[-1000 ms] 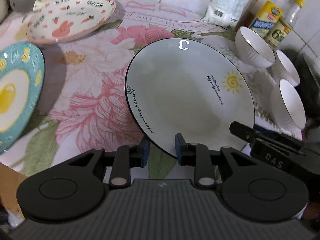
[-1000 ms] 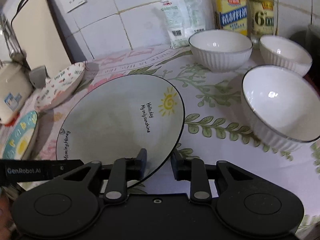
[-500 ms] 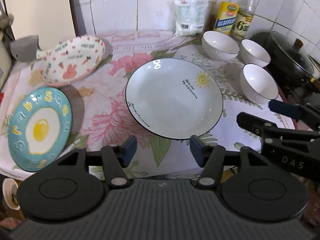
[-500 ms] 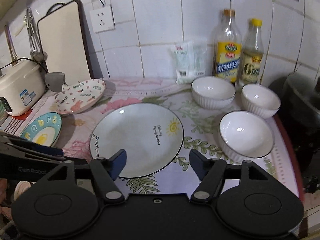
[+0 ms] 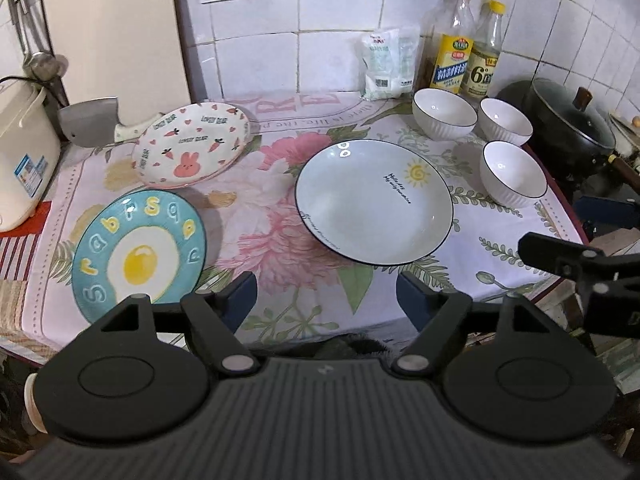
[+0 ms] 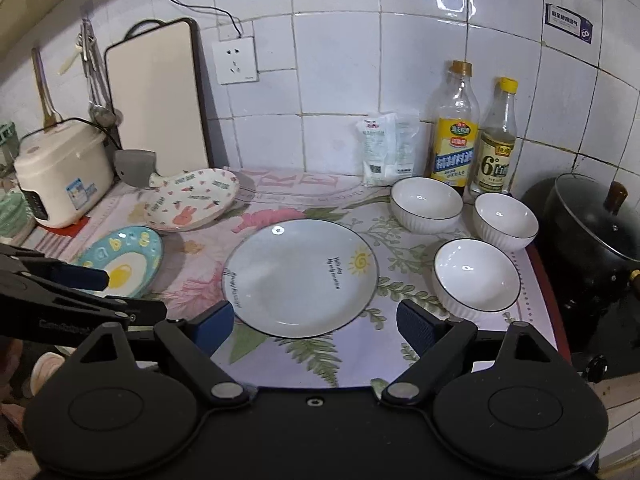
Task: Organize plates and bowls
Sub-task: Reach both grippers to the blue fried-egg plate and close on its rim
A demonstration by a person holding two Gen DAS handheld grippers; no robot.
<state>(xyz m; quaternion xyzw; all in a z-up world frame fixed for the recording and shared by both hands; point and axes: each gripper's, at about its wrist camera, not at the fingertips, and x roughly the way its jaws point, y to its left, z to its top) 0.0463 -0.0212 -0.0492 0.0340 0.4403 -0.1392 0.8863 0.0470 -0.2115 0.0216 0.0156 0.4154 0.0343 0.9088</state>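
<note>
A white plate with a sun drawing (image 5: 374,200) (image 6: 300,276) lies flat in the middle of the floral cloth. A blue egg plate (image 5: 138,258) (image 6: 124,262) lies at the front left. A bunny-pattern dish (image 5: 192,144) (image 6: 192,198) sits behind it. Three white bowls (image 5: 444,114) (image 5: 506,120) (image 5: 512,172) stand at the right, also in the right wrist view (image 6: 426,202) (image 6: 506,218) (image 6: 476,276). My left gripper (image 5: 326,296) is open and empty, held back over the front edge. My right gripper (image 6: 316,326) is open and empty, near the sun plate's front rim.
A rice cooker (image 6: 60,172) and a cutting board (image 6: 158,92) stand at the back left. Two bottles (image 6: 456,136) (image 6: 494,148) and a white packet (image 6: 384,148) stand against the tiled wall. A black lidded pot (image 6: 592,220) sits at the right.
Both grippers opened off the sun plate's front rim and pulled back and up. The plate now lies flat on the cloth.
</note>
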